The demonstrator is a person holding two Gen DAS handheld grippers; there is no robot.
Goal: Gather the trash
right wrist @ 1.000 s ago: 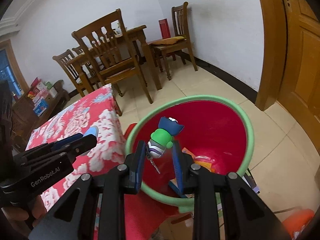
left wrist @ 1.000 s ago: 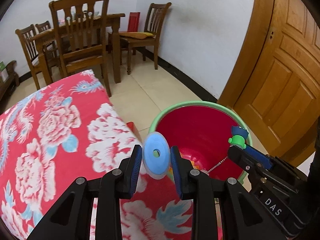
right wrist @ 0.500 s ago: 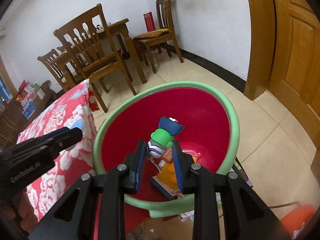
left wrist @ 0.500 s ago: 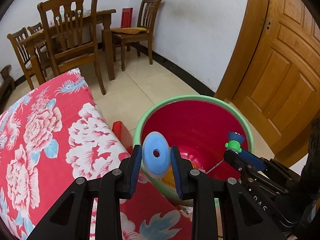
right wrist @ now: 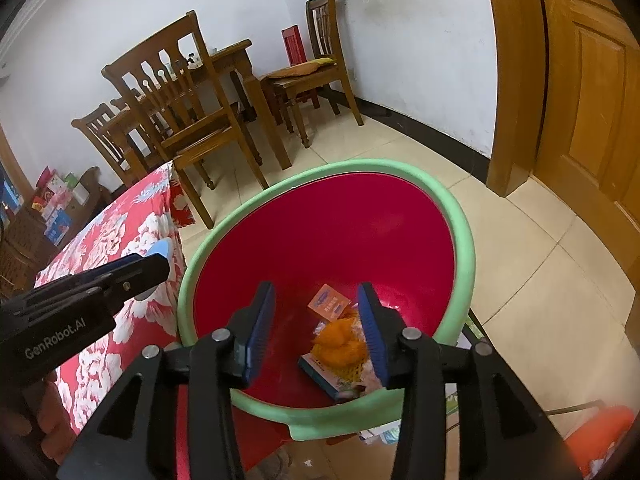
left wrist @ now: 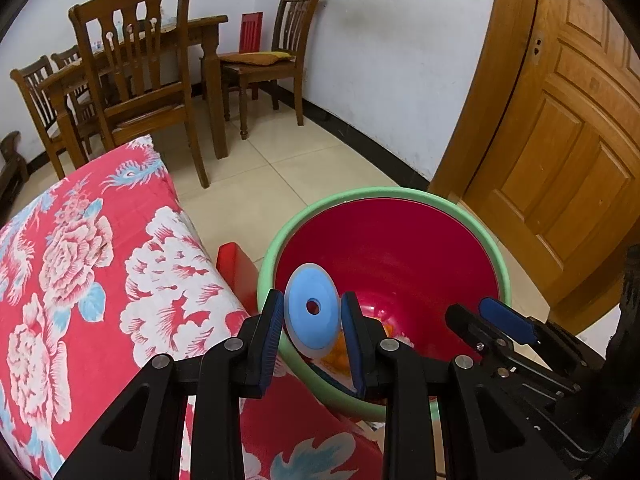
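Observation:
A red bin with a green rim (left wrist: 404, 194) (right wrist: 464, 232) stands on the floor beside the table. My left gripper (left wrist: 312, 314) is shut on a blue disc (left wrist: 310, 310) with a centre hole, held over the bin's near-left rim. My right gripper (right wrist: 316, 320) is open and empty above the bin, its jaws wide apart. It also shows in the left wrist view (left wrist: 492, 320). Inside the bin lie an orange net bag (right wrist: 340, 340), an orange packet (right wrist: 330, 304) and a small box (right wrist: 328, 376). The green toy is not in view.
A table with a red floral cloth (left wrist: 80, 260) (right wrist: 120, 240) lies to the left. Wooden chairs (left wrist: 136, 76) and a dining table (right wrist: 224, 60) stand behind. A wooden door (left wrist: 560, 140) is at right. An orange object (right wrist: 600, 428) lies on the floor.
My right gripper has opened and the green and blue toy it held is gone from its jaws. Both grippers have moved further over the bin. The left still holds the disc.

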